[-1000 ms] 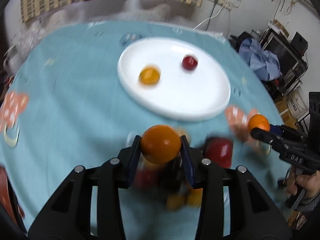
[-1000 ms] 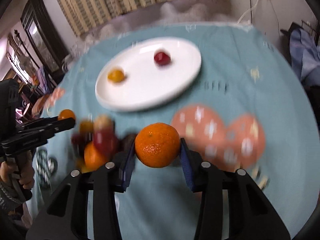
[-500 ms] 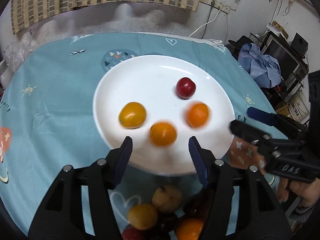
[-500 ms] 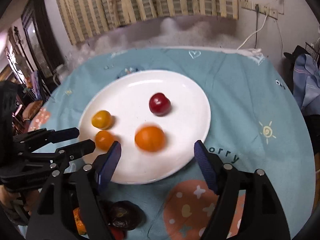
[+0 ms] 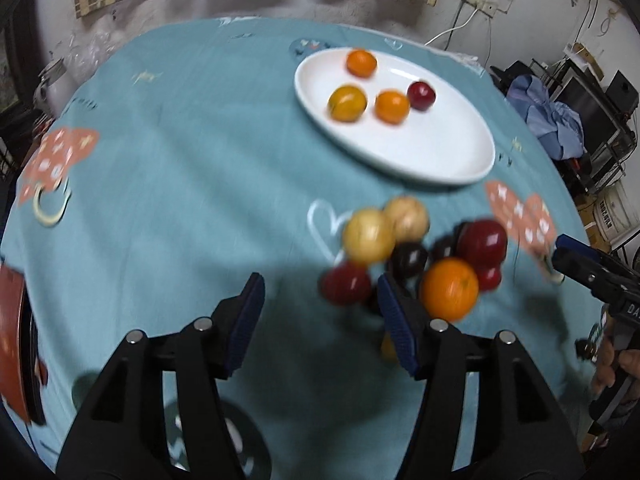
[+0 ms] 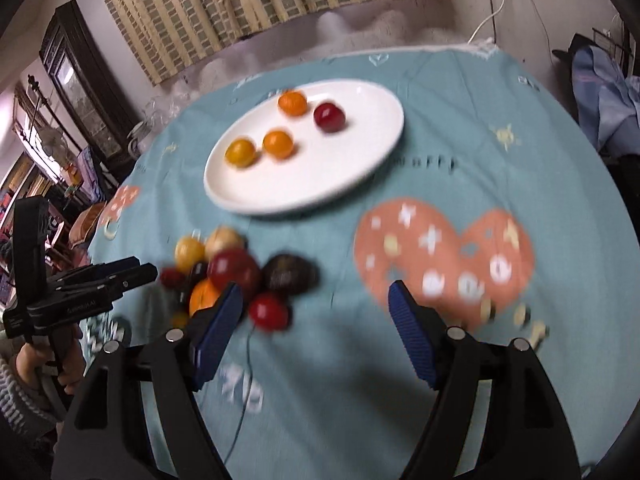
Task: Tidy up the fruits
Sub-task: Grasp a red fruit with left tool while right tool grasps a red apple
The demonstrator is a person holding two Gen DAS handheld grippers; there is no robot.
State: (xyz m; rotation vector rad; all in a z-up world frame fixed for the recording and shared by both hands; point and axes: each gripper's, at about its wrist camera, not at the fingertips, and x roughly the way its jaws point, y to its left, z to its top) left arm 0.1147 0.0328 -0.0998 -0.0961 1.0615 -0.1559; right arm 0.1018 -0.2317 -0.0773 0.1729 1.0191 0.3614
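Note:
A white plate (image 5: 440,152) (image 6: 344,176) on the teal tablecloth holds three orange fruits and one red fruit (image 5: 421,95) (image 6: 329,117). A pile of mixed fruits (image 5: 408,256) (image 6: 236,272) lies on the cloth in front of the plate, with an orange (image 5: 449,289), red, yellow and dark ones. My left gripper (image 5: 320,312) is open and empty, just left of the pile. My right gripper (image 6: 314,316) is open and empty, just right of the pile. Each gripper shows at the edge of the other's view (image 5: 592,264) (image 6: 100,280).
The round table has a teal cloth with pink heart prints (image 6: 444,256). Striped curtain and wall sockets stand behind. A dark cabinet (image 6: 84,80) is at the left, clothes and shelves (image 5: 560,120) at the right. A red-edged object (image 5: 12,344) lies at the table's left edge.
Both grippers let go of their oranges onto the plate, opened, and pulled back from the plate toward the fruit pile. The plate now holds two more oranges.

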